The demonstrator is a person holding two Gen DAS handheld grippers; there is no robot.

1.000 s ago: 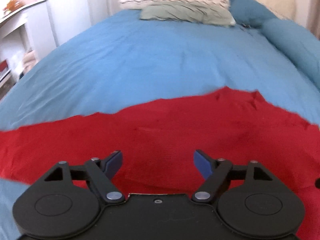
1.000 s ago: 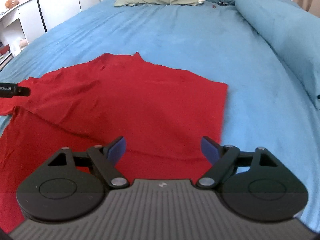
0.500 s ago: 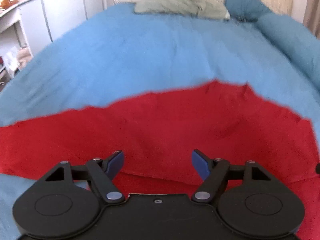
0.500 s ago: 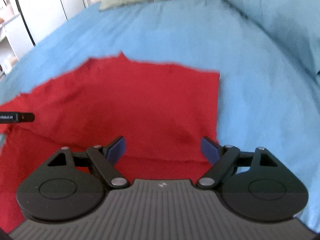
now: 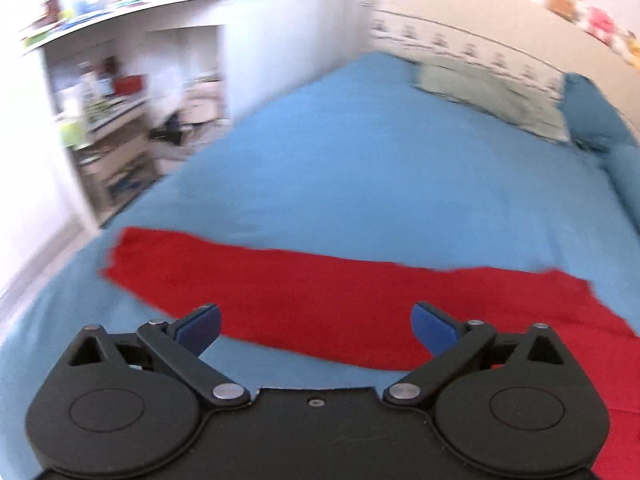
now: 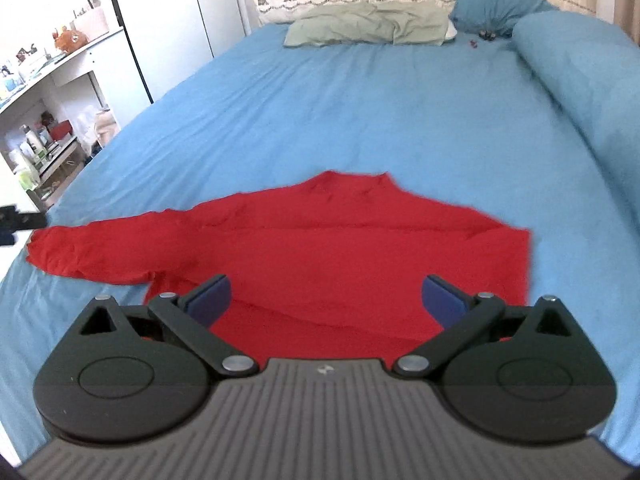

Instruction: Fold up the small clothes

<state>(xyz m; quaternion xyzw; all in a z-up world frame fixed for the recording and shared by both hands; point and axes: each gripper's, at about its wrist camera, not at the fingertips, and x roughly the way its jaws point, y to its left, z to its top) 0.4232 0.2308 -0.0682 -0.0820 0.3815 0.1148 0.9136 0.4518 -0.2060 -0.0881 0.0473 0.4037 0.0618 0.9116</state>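
Observation:
A red long-sleeved top (image 6: 340,248) lies flat on the blue bed (image 6: 360,100), its right side folded in and its left sleeve (image 6: 92,252) stretched out to the left. My right gripper (image 6: 326,300) is open and empty, above the near part of the top. My left gripper (image 5: 316,322) is open and empty, above the stretched sleeve (image 5: 280,284), whose cuff end (image 5: 128,252) lies to the left. A bit of the left gripper (image 6: 18,222) shows at the left edge of the right wrist view.
A green pillow (image 6: 368,26) and a blue pillow (image 6: 492,0) lie at the head of the bed. A blue bolster (image 6: 592,92) runs along the right side. White shelves (image 5: 112,120) with clutter stand past the bed's left edge.
Both grippers have pulled back and up from the top. The left one has swung left, over the sleeve. Both stay open.

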